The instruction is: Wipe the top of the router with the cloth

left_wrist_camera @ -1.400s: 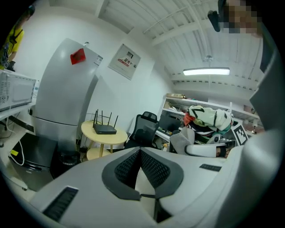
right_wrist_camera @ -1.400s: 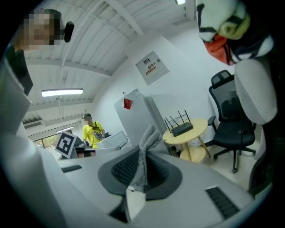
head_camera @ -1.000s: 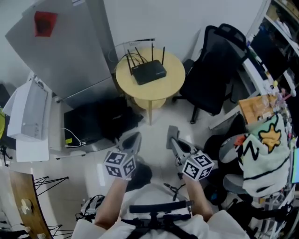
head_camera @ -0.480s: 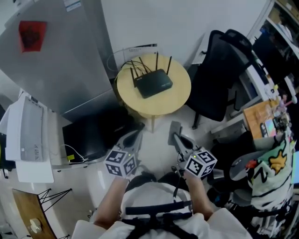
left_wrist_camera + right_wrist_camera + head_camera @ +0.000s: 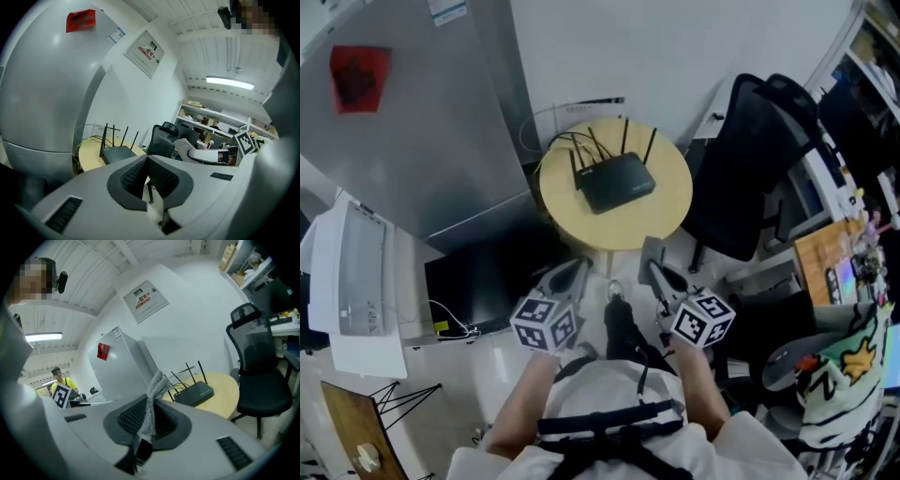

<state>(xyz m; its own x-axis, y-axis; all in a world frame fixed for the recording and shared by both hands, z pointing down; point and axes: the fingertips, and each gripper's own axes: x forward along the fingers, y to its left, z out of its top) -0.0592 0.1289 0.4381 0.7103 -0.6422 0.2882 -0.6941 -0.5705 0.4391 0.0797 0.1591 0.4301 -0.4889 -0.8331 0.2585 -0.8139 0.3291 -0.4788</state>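
Right tool (image 5: 151, 401) had its jaws clamped on the cloth (image 5: 157, 382), a grey strip pinched between the pads with a tuft standing out past the tips. Left tool (image 5: 146, 160) had its jaws together with nothing between them. In the head view both tools were held side by side in front of the person's torso, above the floor and short of the bench (image 5: 667, 214). The cloth was therefore well apart from the router (image 5: 617, 181). The router, a flat black box with its antennas raised, lay on the round pale-wood bench, slightly toward the wall side. Thin cables (image 5: 551, 141) looped off behind it toward the wall. The rest of the bench top around the router was bare wood. A black office chair (image 5: 752, 155) stood just beside the bench on the right. A tall grey cabinet (image 5: 412, 131) bearing a red sticker (image 5: 356, 75) stood just to the left of the bench. A white machine (image 5: 354, 281) sat farther left. Shelving (image 5: 867, 56) along the right edge held clutter that was too small to identify. A patterned green-and-white fabric (image 5: 848, 370) showed at the lower right. The walls were white, with a framed notice (image 5: 144, 52) mounted high. A strip light (image 5: 229, 83) was lit on the ceiling. The floor (image 5: 511, 352) was pale and glossy.
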